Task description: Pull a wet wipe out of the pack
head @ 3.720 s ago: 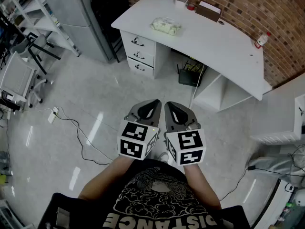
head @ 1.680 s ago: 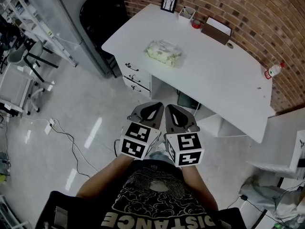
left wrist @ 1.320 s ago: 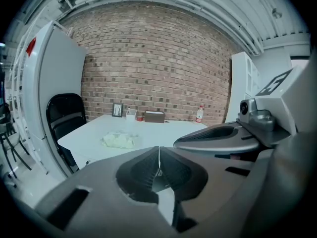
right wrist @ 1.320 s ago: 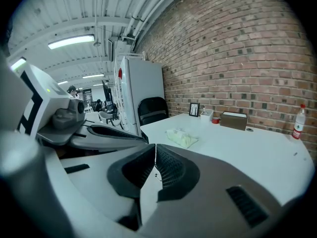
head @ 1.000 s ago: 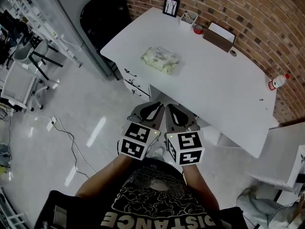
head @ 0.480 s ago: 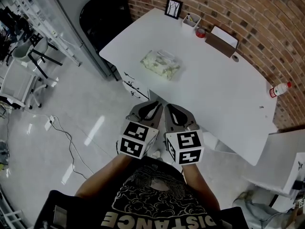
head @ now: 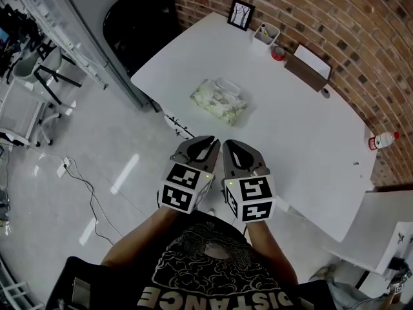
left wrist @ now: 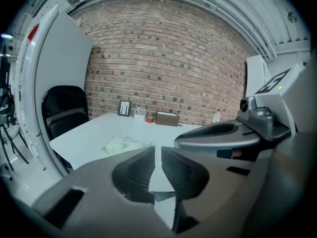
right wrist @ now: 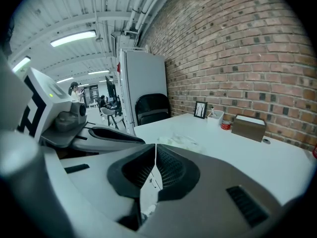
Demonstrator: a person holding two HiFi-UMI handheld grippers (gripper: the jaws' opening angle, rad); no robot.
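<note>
The wet wipe pack [head: 219, 101], pale green and crinkled, lies flat near the left end of the white desk [head: 303, 141]. Both grippers are held side by side close to my body, short of the desk's near edge and apart from the pack. My left gripper [head: 205, 140] is shut with nothing in it, and so is my right gripper [head: 230, 143]. In the left gripper view the pack [left wrist: 124, 145] shows beyond the closed left gripper [left wrist: 157, 148]. From the right gripper view the pack [right wrist: 179, 140] lies past the closed right gripper [right wrist: 155, 147].
A black chair [head: 139, 18] stands at the desk's left end. Along the brick wall sit a picture frame [head: 240, 13], a pen cup [head: 266, 32], a red tape roll [head: 279, 53], a brown box [head: 310, 66] and a bottle [head: 381, 139]. A cable [head: 80, 179] trails on the floor.
I have come closer to the desk, so the pack now lies much nearer the grippers. Both grippers stay shut and side by side.
</note>
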